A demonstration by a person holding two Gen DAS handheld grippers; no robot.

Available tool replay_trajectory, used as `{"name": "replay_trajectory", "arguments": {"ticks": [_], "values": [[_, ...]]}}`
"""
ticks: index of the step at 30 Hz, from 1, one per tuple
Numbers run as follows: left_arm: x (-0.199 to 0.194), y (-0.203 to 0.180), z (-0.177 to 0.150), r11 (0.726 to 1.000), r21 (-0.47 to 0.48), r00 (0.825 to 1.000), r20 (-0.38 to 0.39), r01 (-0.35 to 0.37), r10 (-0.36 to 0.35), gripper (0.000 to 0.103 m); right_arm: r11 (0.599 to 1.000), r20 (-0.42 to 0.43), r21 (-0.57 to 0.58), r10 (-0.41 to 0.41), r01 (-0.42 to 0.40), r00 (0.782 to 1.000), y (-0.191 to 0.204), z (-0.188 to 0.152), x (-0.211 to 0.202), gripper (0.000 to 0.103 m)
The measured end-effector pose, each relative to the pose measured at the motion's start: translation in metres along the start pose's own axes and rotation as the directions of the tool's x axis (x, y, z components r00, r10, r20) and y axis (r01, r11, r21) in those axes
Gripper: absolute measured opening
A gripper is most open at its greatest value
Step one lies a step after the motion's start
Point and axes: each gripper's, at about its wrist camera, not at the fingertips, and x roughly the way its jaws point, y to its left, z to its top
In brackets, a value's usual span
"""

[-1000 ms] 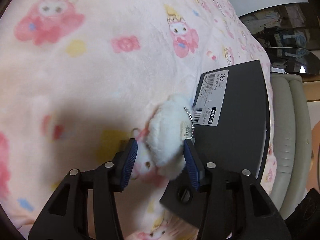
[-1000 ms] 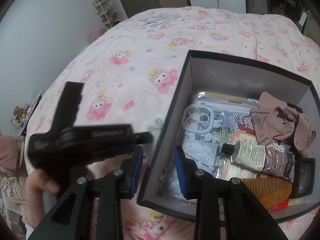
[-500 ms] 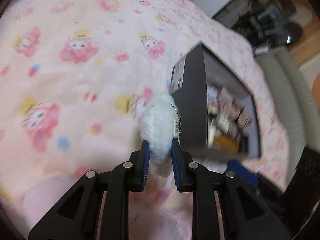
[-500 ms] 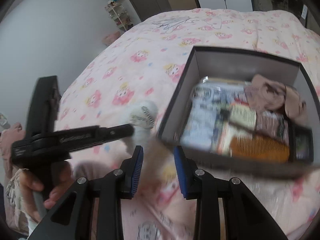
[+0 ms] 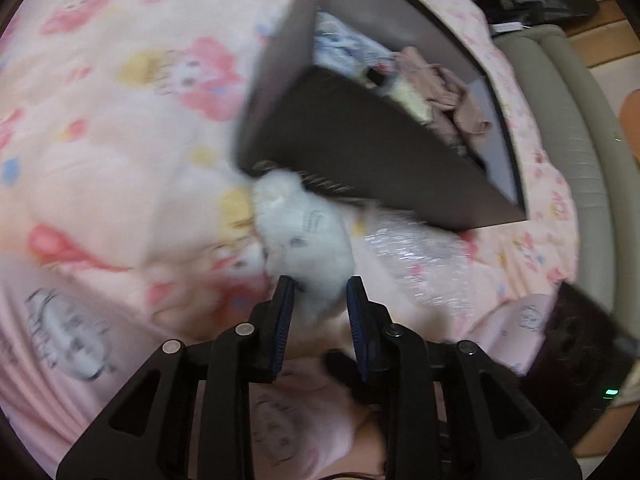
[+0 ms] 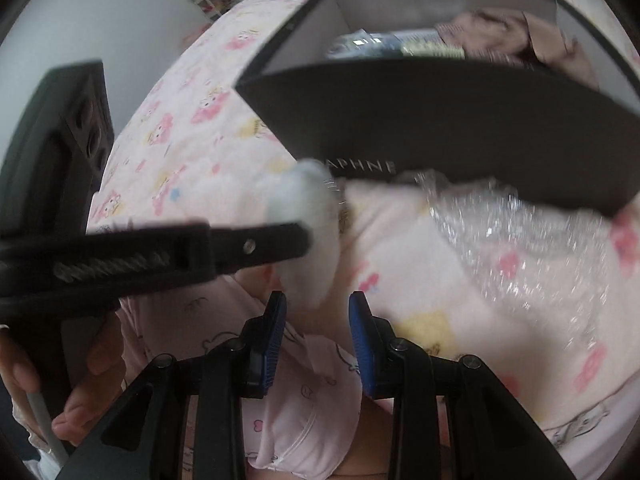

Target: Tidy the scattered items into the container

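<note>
We hold a white plush toy in our left gripper; its blue pads sit against the toy's lower end, and the jaws are opening slightly with the toy between them. The toy hangs just in front of the near wall of the dark shoe box, close to that wall's left corner and outside the box, above the pink printed blanket. Inside the box, past that wall, we see a beige cloth and some blurred printed packets. Just below the box's near wall, to the right of the toy, a crinkled clear plastic wrap lies on the blanket. Our right gripper is empty, its jaws parted, and points at the blanket just short of the box, with the toy and the left gripper's finger crossing right ahead of it.
</note>
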Motion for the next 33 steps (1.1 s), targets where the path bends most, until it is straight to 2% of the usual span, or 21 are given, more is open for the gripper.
{"name": "replay_trajectory", "arguments": {"ticks": [5,9,10,11,13,15,16,18,20,22,24,27,29,32,33], "values": [[-0.02,0.005,0.008,0.999,0.035,0.997,0.065,0.033,-0.035,0.027,0.998,0.022,0.053,0.044,-0.046,0.999,-0.009,0.011,0.01,0.03],[-0.027,0.028,0.024,1.0,-0.006,0.996,0.086,0.009,-0.009,0.027,0.995,0.017,0.092,-0.025,0.023,1.0,-0.019,0.019,0.028,0.03],[-0.025,0.033,0.027,1.0,-0.017,0.997,0.076,0.017,-0.016,0.028,0.994,0.016,0.111,-0.009,0.007,1.0,-0.023,0.019,0.029,0.03],[-0.023,0.035,0.031,0.999,-0.024,0.997,0.067,0.027,-0.025,0.03,0.991,0.02,0.13,0.009,-0.011,1.0,-0.027,0.018,0.029,0.03],[-0.017,0.037,0.038,0.998,-0.025,0.997,0.041,0.06,-0.059,0.038,0.988,0.046,0.157,-0.006,-0.001,0.999,-0.033,0.018,0.023,0.03],[-0.009,0.032,0.045,0.997,-0.005,0.997,0.017,0.079,-0.079,0.048,0.987,0.097,0.153,-0.072,0.057,0.993,-0.034,0.019,0.01,0.03],[-0.005,0.028,0.049,0.997,0.007,0.996,0.015,0.082,-0.082,0.048,0.984,0.123,0.154,-0.107,0.087,0.987,-0.033,0.018,0.004,0.03],[0.007,0.022,0.055,0.996,0.021,0.996,0.019,0.085,-0.086,0.048,0.983,0.156,0.163,-0.115,0.089,0.981,-0.032,0.015,-0.004,0.03],[0.02,0.023,0.059,0.996,0.009,0.995,0.02,0.093,-0.093,0.047,0.988,0.141,0.152,-0.058,0.036,0.988,-0.03,0.011,-0.002,0.031],[0.034,0.026,0.059,0.997,-0.021,0.997,-0.025,0.07,-0.071,0.031,0.988,0.077,0.153,-0.04,0.028,0.996,-0.032,0.009,0.013,0.031],[0.035,0.028,0.056,0.998,-0.027,0.998,-0.03,0.05,-0.051,0.03,0.989,0.049,0.147,-0.041,0.034,0.998,-0.035,0.008,0.022,0.031],[0.034,0.037,0.053,0.995,-0.073,0.997,-0.052,0.062,-0.066,0.03,0.986,0.078,0.167,-0.035,0.022,0.996,-0.044,0.004,0.013,0.028],[0.035,0.042,0.05,0.99,-0.099,0.992,-0.073,0.1,-0.108,0.03,0.984,0.114,0.173,-0.072,0.051,0.991,-0.047,0.008,0.004,0.025],[0.028,0.039,0.043,0.986,-0.086,0.986,-0.069,0.143,-0.149,0.03,0.973,0.177,0.204,-0.142,0.105,0.974,-0.054,0.01,-0.015,0.023],[0.025,0.039,0.04,0.983,-0.092,0.984,-0.062,0.162,-0.168,0.032,0.972,0.197,0.218,-0.135,0.091,0.971,-0.056,0.009,-0.021,0.023]]}}
